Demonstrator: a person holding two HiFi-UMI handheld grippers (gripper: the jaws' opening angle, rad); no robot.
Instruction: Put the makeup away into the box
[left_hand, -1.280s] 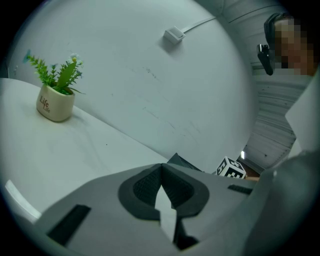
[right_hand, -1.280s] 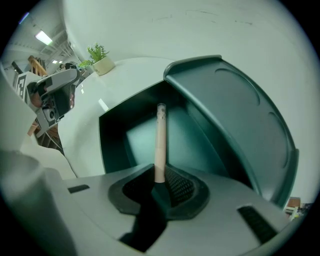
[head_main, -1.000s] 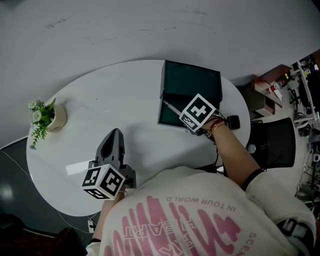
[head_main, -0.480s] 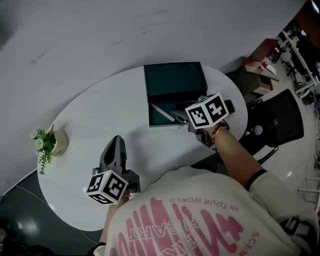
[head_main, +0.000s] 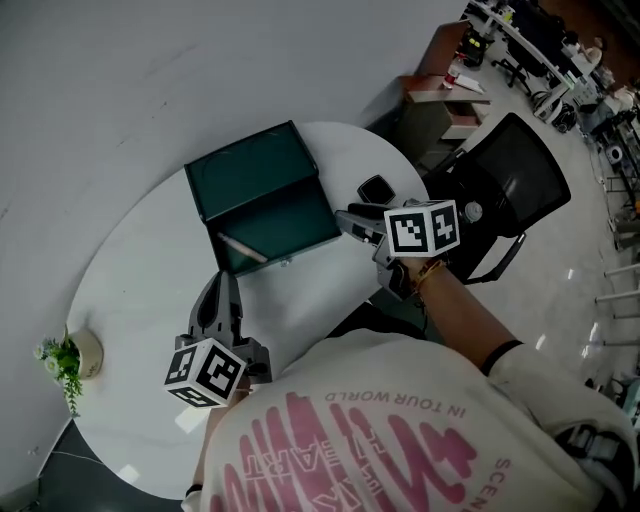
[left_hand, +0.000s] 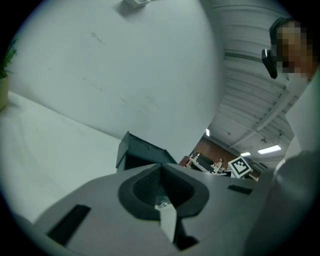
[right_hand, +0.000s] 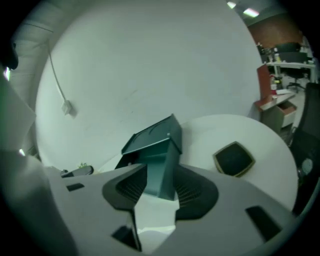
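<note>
The dark green box (head_main: 262, 196) lies open at the back of the white round table (head_main: 130, 290), and a thin makeup stick (head_main: 243, 248) rests inside it. A black square compact (head_main: 375, 189) sits on the table right of the box. My right gripper (head_main: 347, 215) hovers beside the box's right end, near the compact. Its jaws have just been opening and stand open with nothing between them (right_hand: 157, 187). My left gripper (head_main: 222, 280) points at the box's near side, shut and holding nothing (left_hand: 161, 172).
A small potted plant (head_main: 62, 360) stands at the table's left edge. A black office chair (head_main: 505, 190) is close to the table's right side, with desks and shelves (head_main: 450, 85) behind it. A grey wall runs behind the table.
The right gripper let the makeup stick go into the box, drew back to the right and opened. The left gripper moved toward the box. The head view swung.
</note>
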